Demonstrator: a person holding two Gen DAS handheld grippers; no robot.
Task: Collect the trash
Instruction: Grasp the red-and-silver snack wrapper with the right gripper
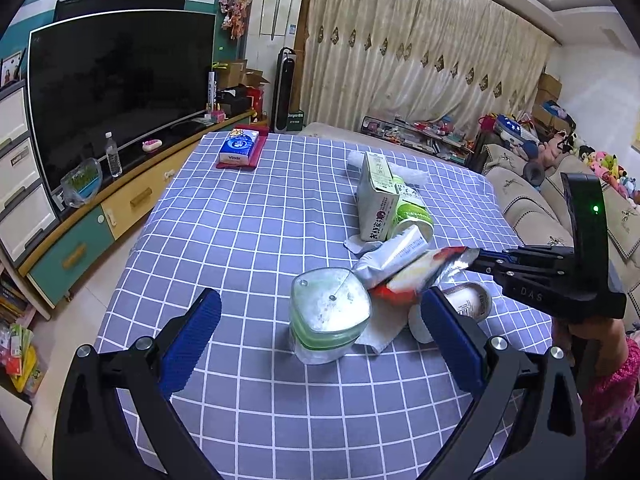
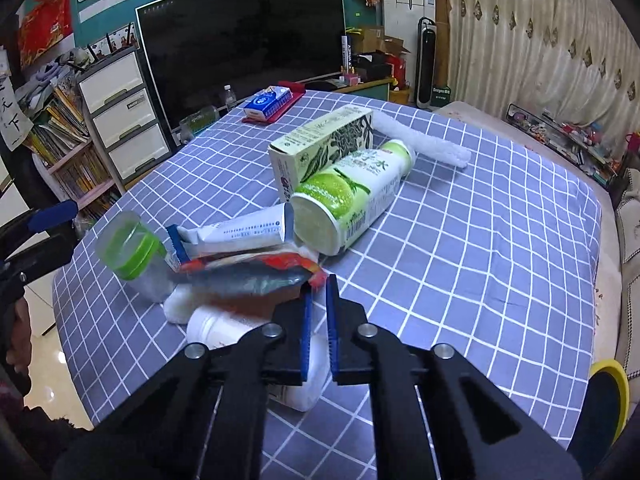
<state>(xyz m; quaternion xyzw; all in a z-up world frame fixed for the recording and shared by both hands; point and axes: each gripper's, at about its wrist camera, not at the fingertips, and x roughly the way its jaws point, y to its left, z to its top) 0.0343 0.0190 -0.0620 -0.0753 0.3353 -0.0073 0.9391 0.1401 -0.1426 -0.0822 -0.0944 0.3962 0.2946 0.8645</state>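
Picking up trash from the checked surface [image 1: 248, 216]

The right tool [image 2: 319, 284] is pinched tight on the red snack wrapper [image 2: 256, 266] in the near trash pile. The left tool [image 1: 320, 312] is wide open, empty. Next: lift the wrapper away.

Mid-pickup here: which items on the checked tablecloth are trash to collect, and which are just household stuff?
Trash:
red-and-silver foil snack wrapper, pinched by the right gripper
white-and-blue squeezed tube
green-labelled drink bottle
leaf-printed carton
clear cup with green band, between the open left gripper's fingers
white jar

Not trash:
blue tissue pack
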